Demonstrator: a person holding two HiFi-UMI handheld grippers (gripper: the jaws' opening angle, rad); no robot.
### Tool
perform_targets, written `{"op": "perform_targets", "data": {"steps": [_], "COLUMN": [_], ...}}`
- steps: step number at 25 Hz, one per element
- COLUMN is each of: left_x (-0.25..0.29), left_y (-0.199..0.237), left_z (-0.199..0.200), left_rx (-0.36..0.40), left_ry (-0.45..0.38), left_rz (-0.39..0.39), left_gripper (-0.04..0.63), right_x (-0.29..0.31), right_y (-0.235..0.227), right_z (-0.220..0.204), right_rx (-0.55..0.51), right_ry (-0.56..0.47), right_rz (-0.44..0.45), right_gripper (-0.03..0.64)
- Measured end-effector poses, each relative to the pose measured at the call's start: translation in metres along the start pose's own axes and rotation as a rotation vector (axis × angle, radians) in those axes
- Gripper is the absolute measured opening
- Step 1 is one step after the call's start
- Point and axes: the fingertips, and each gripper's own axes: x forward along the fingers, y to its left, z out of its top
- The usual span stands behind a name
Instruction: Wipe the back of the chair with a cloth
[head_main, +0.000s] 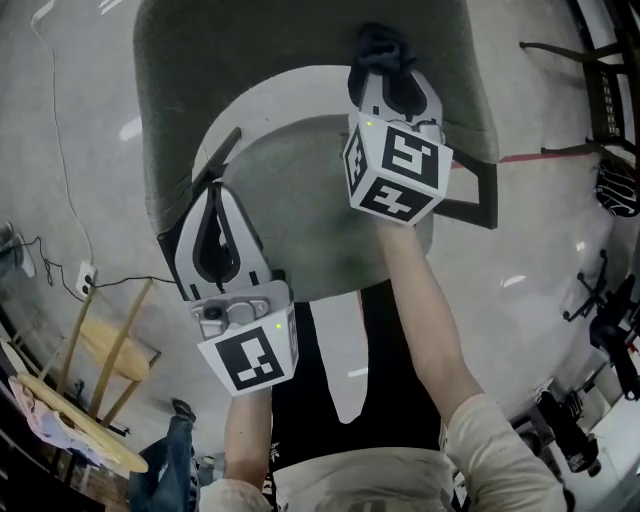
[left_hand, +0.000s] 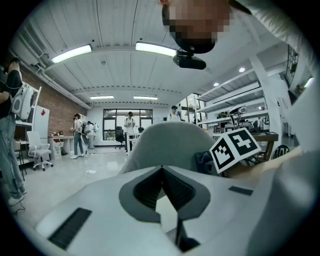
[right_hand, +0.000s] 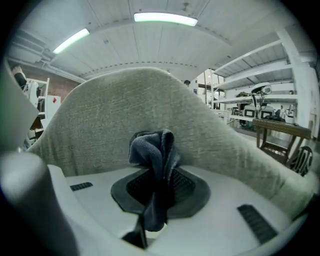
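I am looking steeply down on the chair, whose padded back (head_main: 300, 40) lies at the far side of the head view and whose seat (head_main: 310, 200) sits just nearer, ringed by a white shell (head_main: 270, 95). My right gripper (head_main: 390, 70) is at the far right, up against the inner face of the chair back, and it is clenched on the cloth (head_main: 378, 42), a dark bundle that bulges out past the jaw tips. In the right gripper view the cloth (right_hand: 155, 150) stands bunched between the jaws of that gripper (right_hand: 159, 192), with a tail hanging towards the camera and its top touching the chair back's grey-green fabric (right_hand: 110, 120), which fills the picture behind it. My left gripper (head_main: 213, 188) hangs nearer and to the left, over the left edge of the seat. Its own view shows the jaws of the left gripper (left_hand: 161, 170) closed tip to tip with nothing between them, pointing towards the chair back (left_hand: 165, 145). On the pale floor (head_main: 90, 120) to the near left stands a wooden stool (head_main: 110, 350).
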Motion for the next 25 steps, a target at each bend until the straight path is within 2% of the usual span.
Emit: {"op": "perform_targets", "data": {"steps": [8, 17, 25], "left_x": [0.009, 0.006, 0.004], "left_y": [-0.031, -0.072, -0.082], "left_z": [-0.004, 0.008, 0.005], "left_rx": [0.020, 0.064, 0.087], "left_ry": [0.005, -0.008, 0.000], "left_rz": [-0.133, -0.324, -0.412], "left_gripper": [0.015, 0.015, 0.015], "right_x": [-0.032, -0.082, -0.104], "right_y": [-0.062, -0.112, -0.121], "right_z": [-0.005, -0.023, -0.037], "right_rx": [0.070, 0.171, 0.204], "right_ry": [-0.036, -0.058, -0.053], "right_rz": [-0.197, -0.408, -0.506], "right_gripper": [0.061, 0.061, 0.061]}}
